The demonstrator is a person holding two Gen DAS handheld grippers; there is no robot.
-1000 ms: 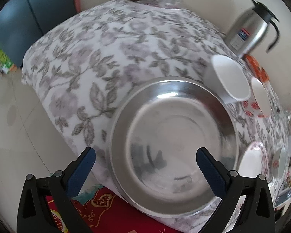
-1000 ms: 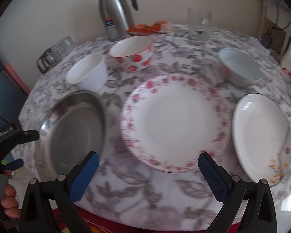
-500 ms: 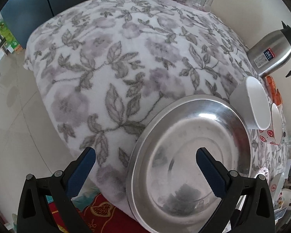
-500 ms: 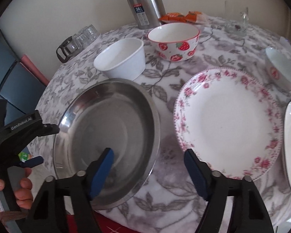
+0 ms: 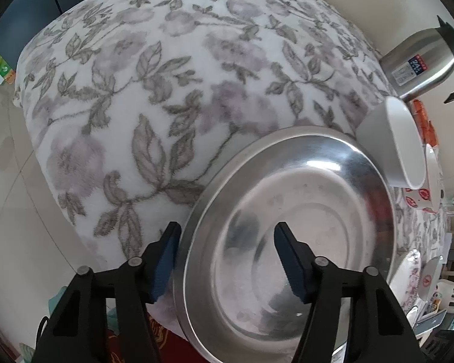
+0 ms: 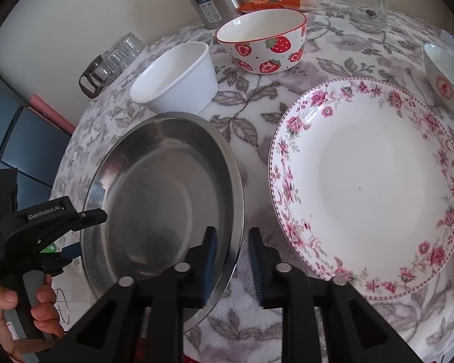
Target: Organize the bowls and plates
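Steel plate (image 6: 166,199) rim between both closing tongs, left (image 5: 224,260), right (image 6: 231,260).

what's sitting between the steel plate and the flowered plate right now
In the right wrist view, bare tablecloth separates the steel plate from the flowered plate; nearer the camera, one finger of the right gripper stands in that gap.
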